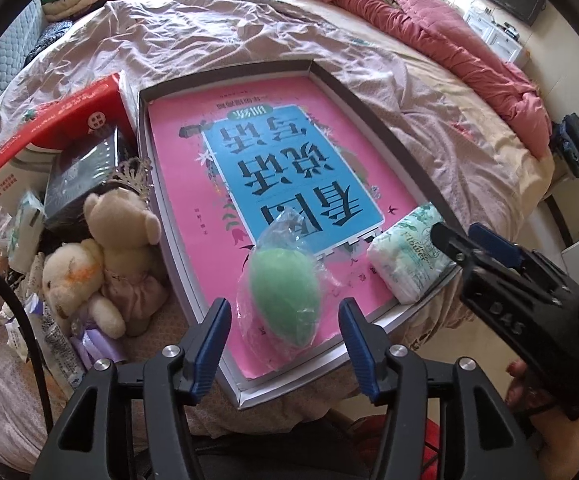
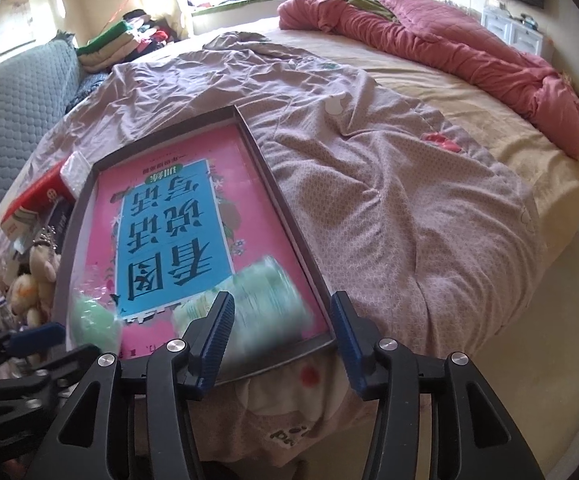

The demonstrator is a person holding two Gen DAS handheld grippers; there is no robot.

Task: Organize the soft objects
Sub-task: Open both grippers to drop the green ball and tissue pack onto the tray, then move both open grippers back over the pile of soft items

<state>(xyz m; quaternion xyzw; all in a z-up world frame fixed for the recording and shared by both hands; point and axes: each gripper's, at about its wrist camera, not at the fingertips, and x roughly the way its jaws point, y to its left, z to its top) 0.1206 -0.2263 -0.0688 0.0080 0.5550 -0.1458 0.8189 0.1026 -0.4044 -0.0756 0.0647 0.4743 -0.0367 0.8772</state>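
Nearest, the left gripper stands open, its blue pads either side of a green egg-shaped sponge in a clear wrapper without pressing on it. The sponge lies in the near end of a shallow grey tray on the bed. At the tray's near right corner rests a soft pack of tissues printed with green leaves and the word "Flower". The right gripper is open above that pack, which looks blurred in its own view, and holds nothing. A pink book with a blue panel of large Chinese characters, seen upside down, covers the tray floor. Left of the tray sit two cream teddy bears, a dark box and a red-and-white box. Farther off, a bunched pink quilt crosses the rumpled bedsheet.
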